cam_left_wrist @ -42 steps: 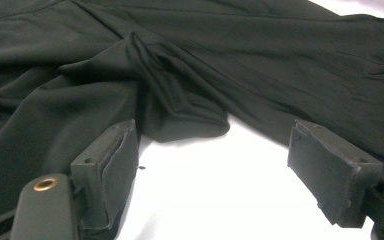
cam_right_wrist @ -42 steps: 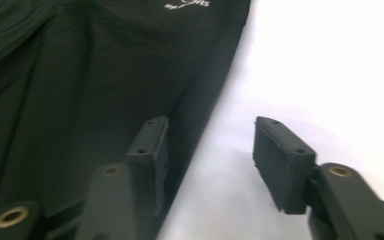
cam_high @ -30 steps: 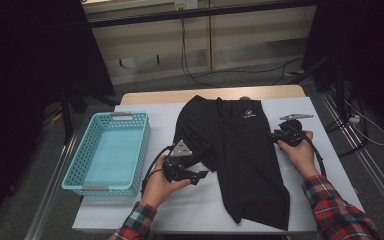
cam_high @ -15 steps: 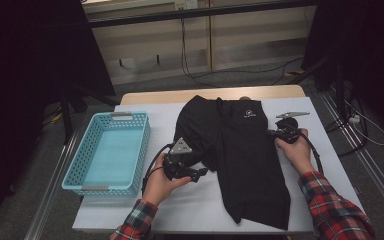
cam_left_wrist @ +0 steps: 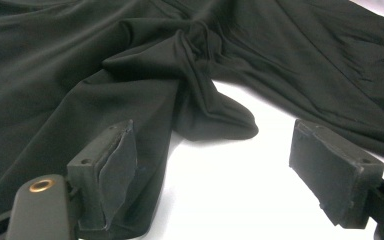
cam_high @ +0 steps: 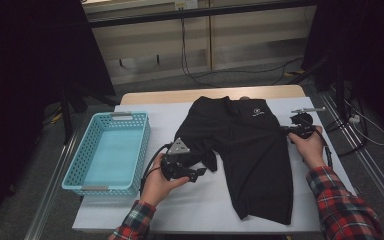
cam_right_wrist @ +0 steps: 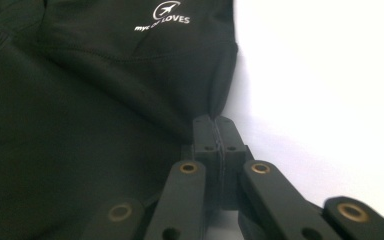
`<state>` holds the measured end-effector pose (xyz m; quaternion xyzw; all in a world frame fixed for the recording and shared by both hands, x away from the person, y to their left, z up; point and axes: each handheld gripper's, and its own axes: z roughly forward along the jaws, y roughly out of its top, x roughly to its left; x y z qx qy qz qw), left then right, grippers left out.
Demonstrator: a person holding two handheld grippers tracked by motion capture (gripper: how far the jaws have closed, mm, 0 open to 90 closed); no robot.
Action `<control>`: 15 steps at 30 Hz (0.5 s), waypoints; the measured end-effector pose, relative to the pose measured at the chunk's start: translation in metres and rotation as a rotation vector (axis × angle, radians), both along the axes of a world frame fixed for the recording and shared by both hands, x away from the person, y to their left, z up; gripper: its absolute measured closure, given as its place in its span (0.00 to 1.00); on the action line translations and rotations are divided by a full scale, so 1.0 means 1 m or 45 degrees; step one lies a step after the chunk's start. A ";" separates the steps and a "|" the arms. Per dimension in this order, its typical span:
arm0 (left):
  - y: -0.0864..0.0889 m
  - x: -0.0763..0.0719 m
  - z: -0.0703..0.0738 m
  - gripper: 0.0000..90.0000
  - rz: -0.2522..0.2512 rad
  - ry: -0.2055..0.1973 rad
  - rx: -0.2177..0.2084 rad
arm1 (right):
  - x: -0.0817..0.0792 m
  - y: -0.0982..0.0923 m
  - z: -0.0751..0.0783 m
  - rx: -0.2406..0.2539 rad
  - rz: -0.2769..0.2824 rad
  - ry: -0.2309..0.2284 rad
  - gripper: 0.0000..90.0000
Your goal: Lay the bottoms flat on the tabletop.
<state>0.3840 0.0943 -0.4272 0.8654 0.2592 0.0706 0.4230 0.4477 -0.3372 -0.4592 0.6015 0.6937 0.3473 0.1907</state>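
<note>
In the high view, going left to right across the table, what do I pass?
Blue basket → left claw → black garment → right claw.

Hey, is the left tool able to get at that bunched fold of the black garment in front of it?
Probably yes: the left tool stands open beside the bunched fold, with bare white table between.
</note>
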 end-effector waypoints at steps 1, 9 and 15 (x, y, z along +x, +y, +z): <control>0.000 0.000 0.000 0.21 -0.003 0.000 0.000 | -0.001 -0.003 0.000 0.003 -0.011 0.002 1.00; -0.003 0.000 0.000 0.21 -0.014 -0.001 0.004 | -0.002 -0.026 0.005 -0.009 -0.079 0.013 1.00; -0.004 -0.001 0.000 0.21 -0.019 -0.001 0.000 | -0.001 -0.036 0.007 -0.059 -0.115 0.021 1.00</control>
